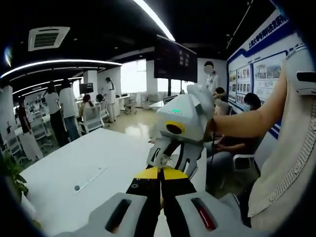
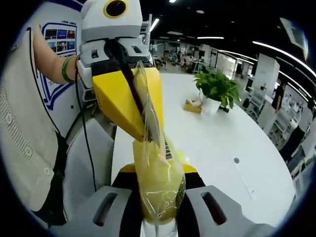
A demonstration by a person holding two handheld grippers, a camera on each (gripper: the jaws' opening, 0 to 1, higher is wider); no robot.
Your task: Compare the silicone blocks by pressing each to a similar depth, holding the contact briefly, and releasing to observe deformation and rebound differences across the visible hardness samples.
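**Here, both grippers meet on one bagged yellow sample**

Above the white tabletop (image 2: 212,143), we see our right gripper (image 2: 157,190) with its fingers clenched on a clear bag holding a yellow block (image 2: 158,185). The left gripper (image 2: 131,106) pinches the bag's upper end between its yellow fingers (image 2: 116,101). A potted plant (image 2: 217,89) stands farther back on the tabletop.

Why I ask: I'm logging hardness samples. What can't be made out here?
- Right gripper view: yellow contents of the clear bag, blurred by wrinkled plastic; no marking readable.
- Same view: right gripper, open or shut unclear; the bag covers its jaws.
- Same view: box by the plant, too small.
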